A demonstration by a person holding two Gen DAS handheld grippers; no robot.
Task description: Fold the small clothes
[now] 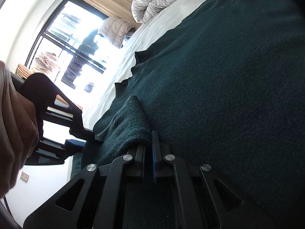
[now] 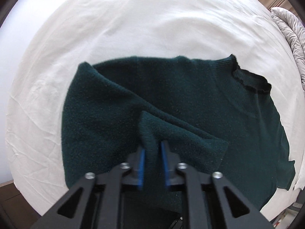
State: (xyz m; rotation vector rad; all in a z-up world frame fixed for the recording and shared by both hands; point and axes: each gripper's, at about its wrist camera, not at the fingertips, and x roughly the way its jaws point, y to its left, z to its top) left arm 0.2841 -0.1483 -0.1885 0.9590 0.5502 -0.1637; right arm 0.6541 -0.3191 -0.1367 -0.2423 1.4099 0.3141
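A dark green knit sweater [image 2: 190, 99] lies spread on a white bed sheet [image 2: 133, 28], its ribbed neck at the upper right. In the right wrist view my right gripper [image 2: 152, 148] is shut on a raised fold of the sweater, pinched between the blue pads. In the left wrist view the sweater [image 1: 219, 80] fills most of the frame. My left gripper [image 1: 149, 141] is shut on a bunched fold of it. The right gripper [image 1: 63, 129] and the hand holding it show at the left.
A rolled grey duvet [image 1: 162, 0] lies at the head of the bed, also at the right edge of the right wrist view [image 2: 291, 30]. A bright window [image 1: 76, 43] with clothes hanging outside stands beyond the bed. A wooden floor edge [image 2: 7, 194] shows at lower left.
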